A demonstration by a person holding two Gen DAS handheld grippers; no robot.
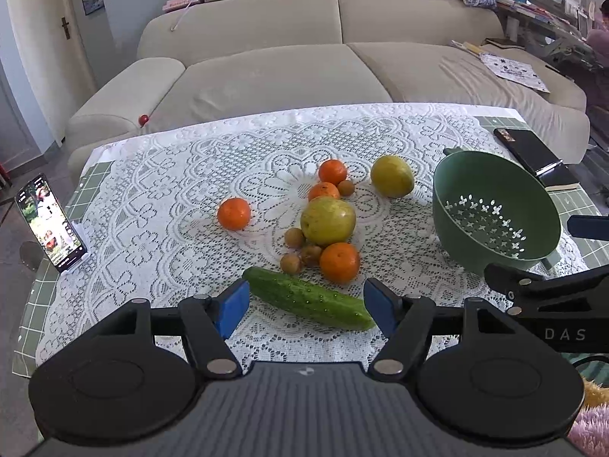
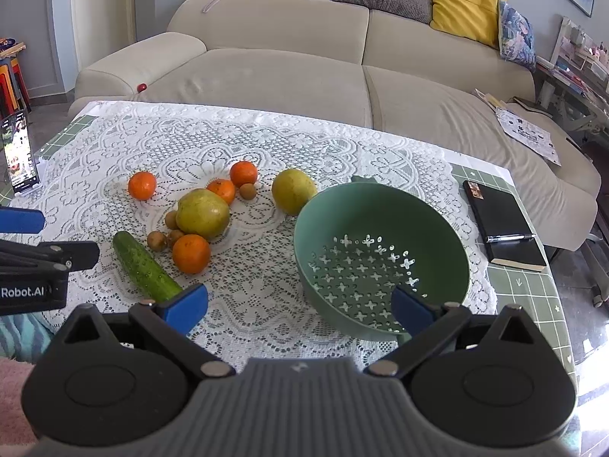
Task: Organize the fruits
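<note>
From the left wrist, the left gripper (image 1: 304, 306) is held with blue pads apart; a bumpy green cucumber (image 1: 308, 299) lies between them, untouched. Orange tangerines (image 1: 339, 262) and yellow-green pears (image 1: 328, 221) are clustered beyond on the white lace tablecloth (image 1: 171, 175).

From the right wrist, the right gripper (image 2: 300, 304) is spread wide, empty, before the empty perforated green plastic colander (image 2: 380, 255). A black notebook (image 2: 502, 224) lies beside it.

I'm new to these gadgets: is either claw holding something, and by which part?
Nothing is held. The left gripper stands open over the cucumber; the right gripper is open beside the empty colander.
</note>
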